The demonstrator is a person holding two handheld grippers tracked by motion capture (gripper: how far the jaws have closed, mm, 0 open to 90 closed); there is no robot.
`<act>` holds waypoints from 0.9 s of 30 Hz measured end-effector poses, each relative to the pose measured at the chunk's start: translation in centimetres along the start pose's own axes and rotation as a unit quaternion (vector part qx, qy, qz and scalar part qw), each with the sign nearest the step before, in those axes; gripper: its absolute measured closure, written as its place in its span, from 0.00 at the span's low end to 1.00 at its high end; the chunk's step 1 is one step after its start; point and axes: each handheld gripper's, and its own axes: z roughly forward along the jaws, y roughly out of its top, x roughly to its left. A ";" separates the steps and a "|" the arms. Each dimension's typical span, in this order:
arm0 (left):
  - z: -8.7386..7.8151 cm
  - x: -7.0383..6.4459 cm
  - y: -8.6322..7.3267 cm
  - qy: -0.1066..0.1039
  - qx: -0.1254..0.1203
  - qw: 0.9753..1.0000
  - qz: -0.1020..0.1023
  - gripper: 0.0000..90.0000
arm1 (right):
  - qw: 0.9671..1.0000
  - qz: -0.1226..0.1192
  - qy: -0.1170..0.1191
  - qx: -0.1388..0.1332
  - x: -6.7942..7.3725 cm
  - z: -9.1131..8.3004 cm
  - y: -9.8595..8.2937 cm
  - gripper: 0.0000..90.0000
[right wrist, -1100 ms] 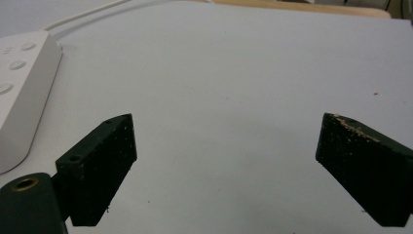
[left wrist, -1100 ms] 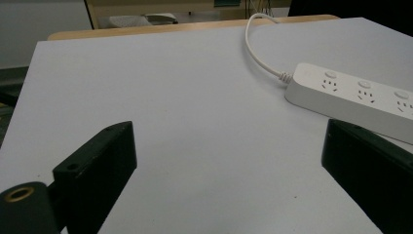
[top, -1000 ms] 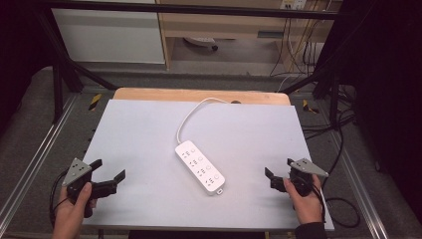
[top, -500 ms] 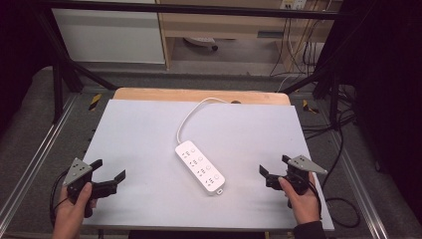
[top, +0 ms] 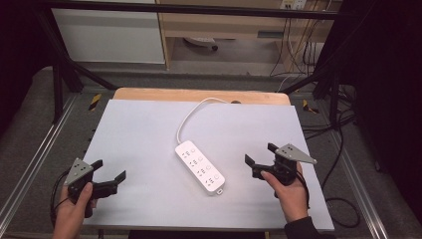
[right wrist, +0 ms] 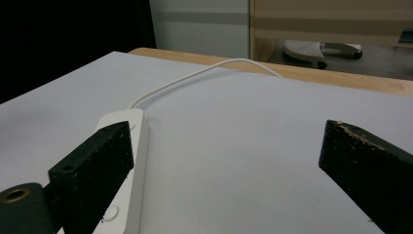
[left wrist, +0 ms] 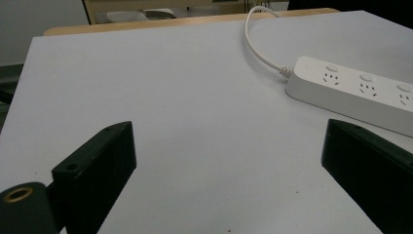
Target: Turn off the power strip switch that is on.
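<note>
Lab: black frame rig [top: 59,74] around table [top: 149,129], loose floor cables [top: 303,55].

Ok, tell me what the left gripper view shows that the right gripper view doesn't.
Left gripper view: the power strip's top face, with its sockets and round buttons, lying ahead and to the right between the left tool's open jaws. Right gripper view: the wheeled base on the floor under the wooden furniture beyond the table, and the strip seen end-on, partly behind one jaw of the open right tool. Both: the white cord, the white table surface and its wooden far edge.
</note>
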 end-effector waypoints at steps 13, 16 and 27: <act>0.1 0.0 -0.1 0.000 0.004 1.000 0.001 0.06 | 1.000 -0.006 0.026 -0.005 1.4 2.1 1.7 0.28; 0.1 0.0 -0.1 0.000 0.004 1.000 0.001 0.06 | 0.999 -0.009 0.038 -0.003 1.9 2.8 1.9 0.38; 0.2 0.0 -0.1 -0.005 0.009 1.000 0.000 0.06 | 0.997 -0.030 0.064 -0.011 3.6 4.8 2.5 0.73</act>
